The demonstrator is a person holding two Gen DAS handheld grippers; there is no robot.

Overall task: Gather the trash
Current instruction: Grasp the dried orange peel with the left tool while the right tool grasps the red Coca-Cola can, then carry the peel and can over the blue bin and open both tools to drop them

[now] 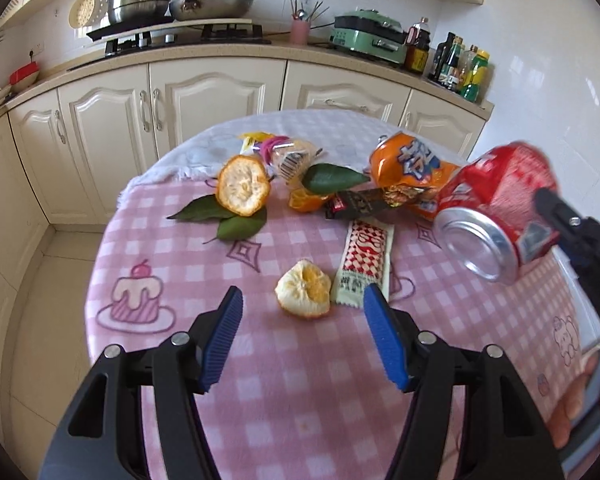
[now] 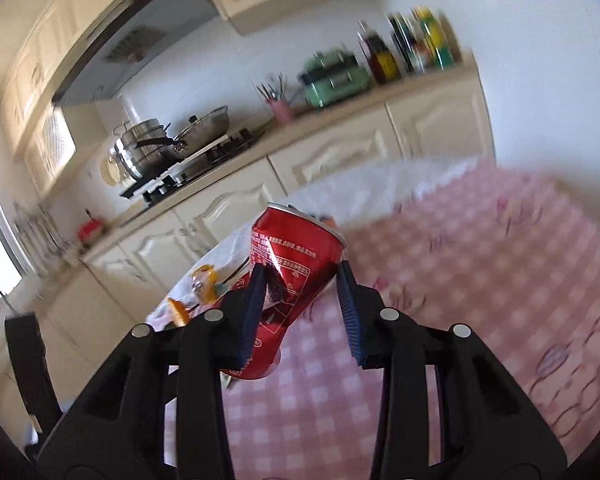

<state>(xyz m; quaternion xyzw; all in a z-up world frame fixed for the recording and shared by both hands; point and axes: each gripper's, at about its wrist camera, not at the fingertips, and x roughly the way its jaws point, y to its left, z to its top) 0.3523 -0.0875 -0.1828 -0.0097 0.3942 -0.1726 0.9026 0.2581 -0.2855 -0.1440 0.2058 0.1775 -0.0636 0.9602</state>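
My right gripper point(image 2: 302, 280) is shut on a crushed red soda can point(image 2: 290, 264) and holds it tilted above the pink checked tablecloth point(image 2: 460, 300); the can also shows in the left wrist view point(image 1: 496, 208), in the air at the right. My left gripper point(image 1: 302, 304) is open and empty, low over the cloth, with a small orange peel point(image 1: 305, 294) between its fingertips. Beyond lie a red-and-white wrapper point(image 1: 366, 266), a dark wrapper point(image 1: 360, 204), an orange snack bag point(image 1: 410, 168), a big orange peel point(image 1: 242, 190) and green leaves point(image 1: 328, 178).
A clear plastic wrapper point(image 1: 288, 156) lies at the table's far side. Cream kitchen cabinets point(image 1: 172, 104) stand behind the table, with pots on a stove point(image 1: 172, 4), a green appliance point(image 1: 368, 36) and bottles point(image 1: 460, 64). Floor tiles point(image 1: 52, 280) lie left of the table.
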